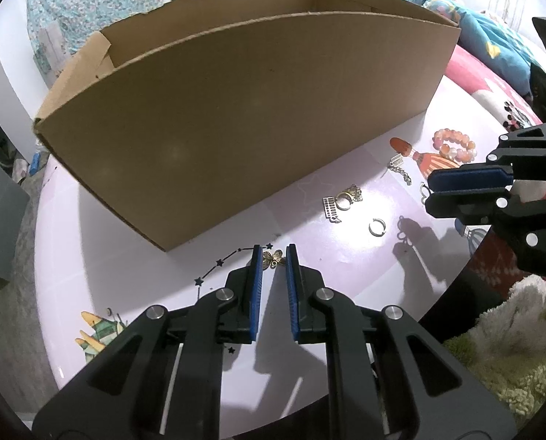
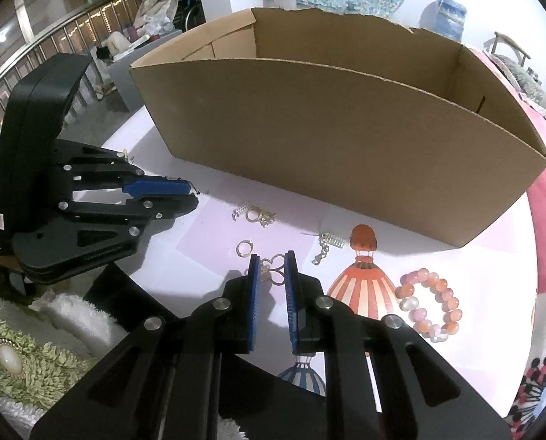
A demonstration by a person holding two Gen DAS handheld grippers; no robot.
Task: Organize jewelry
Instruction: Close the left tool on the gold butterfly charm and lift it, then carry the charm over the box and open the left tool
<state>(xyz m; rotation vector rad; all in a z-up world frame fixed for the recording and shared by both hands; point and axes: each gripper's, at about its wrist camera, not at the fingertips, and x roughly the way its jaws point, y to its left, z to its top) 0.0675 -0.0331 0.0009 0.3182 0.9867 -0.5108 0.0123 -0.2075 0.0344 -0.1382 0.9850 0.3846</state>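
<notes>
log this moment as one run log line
left hand-held gripper: shut on gold butterfly charm | right hand-held gripper: shut on silver charm | cardboard box: contents hidden

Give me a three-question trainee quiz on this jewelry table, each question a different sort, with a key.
1. True or false: the pink beaded bracelet already lies inside the cardboard box.
2. Multiple choice: what sits between the fingers of the left claw?
A. a gold butterfly charm
B. the open silver hoop
C. nothing
3. Fill in: the piece between the fingers of the right claw is a looped ____ charm.

Key:
1. False; it lies on the purple table, in front of the box.
2. A; the butterfly charm.
3. Silver; the looped silver charm. The silver hoop lies free, left of this claw.
</notes>
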